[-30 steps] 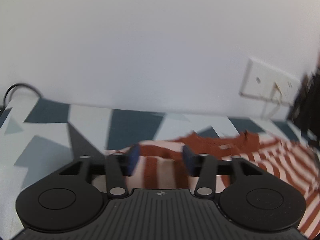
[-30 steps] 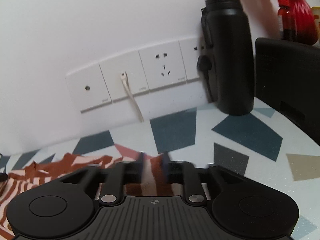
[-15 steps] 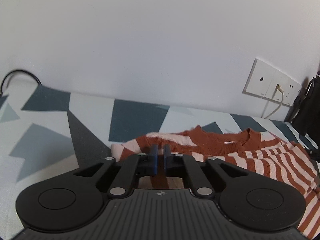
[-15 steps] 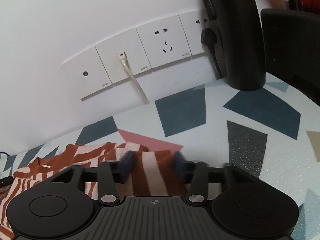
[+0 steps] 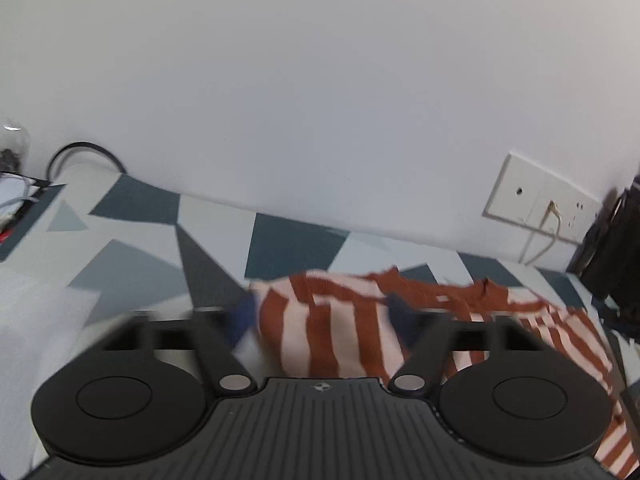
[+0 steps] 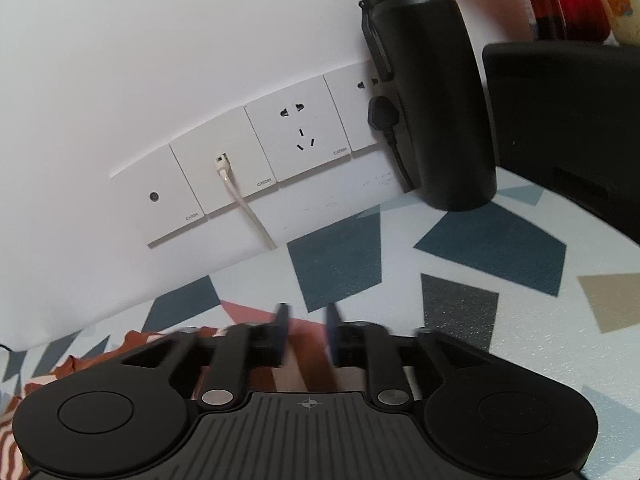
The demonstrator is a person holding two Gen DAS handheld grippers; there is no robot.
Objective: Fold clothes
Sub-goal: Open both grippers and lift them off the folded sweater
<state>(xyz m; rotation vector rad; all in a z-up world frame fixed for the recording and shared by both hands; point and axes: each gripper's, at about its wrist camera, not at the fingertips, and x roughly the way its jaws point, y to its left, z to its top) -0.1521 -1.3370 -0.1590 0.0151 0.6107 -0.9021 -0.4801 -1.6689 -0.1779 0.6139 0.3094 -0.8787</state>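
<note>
Brightness: both views are evenly and softly lit; the white wall (image 5: 320, 100) reads pale grey, with no glare.
Shadows: faint; a soft one sits under the black bottle (image 6: 432, 92) at its base.
Motion blur: the left claw (image 5: 322, 320) has smeared fingertips and linkage, and the striped sweater (image 5: 340, 332) is soft along its edges; the right claw (image 6: 307, 332) is streaked too (its blue pads most of all).
Sharpness: the wall sockets (image 6: 300, 136) are crisp in the right view.
Distortion: strong fisheye; the surface (image 6: 500, 264) edge bows and the corners darken.
</note>
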